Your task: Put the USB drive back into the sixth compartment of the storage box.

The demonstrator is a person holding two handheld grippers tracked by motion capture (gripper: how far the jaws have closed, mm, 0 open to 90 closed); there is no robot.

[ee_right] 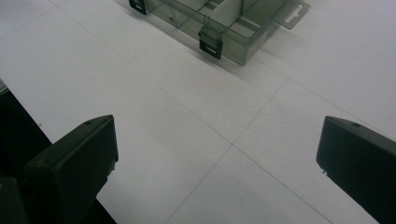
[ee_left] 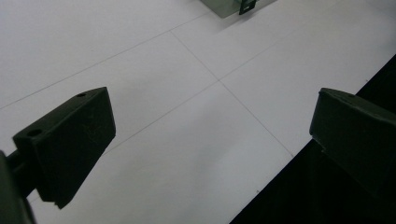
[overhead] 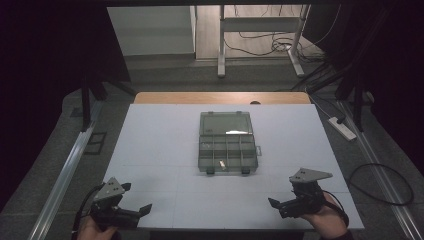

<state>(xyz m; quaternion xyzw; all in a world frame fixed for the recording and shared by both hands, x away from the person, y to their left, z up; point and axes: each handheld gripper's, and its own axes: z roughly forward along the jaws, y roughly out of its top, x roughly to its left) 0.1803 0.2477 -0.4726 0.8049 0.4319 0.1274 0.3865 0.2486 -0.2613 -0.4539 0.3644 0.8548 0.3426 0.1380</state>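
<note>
Beyond both grippers, mid-table, a smoky compartment box was seen lying with its lid thrown back. Left gripper and right gripper were held spread and empty, the right judged slightly nearer the box's latches.

My right gripper over the white table.
Jaws wide apart; compartment box at twelve o'clock.
</note>
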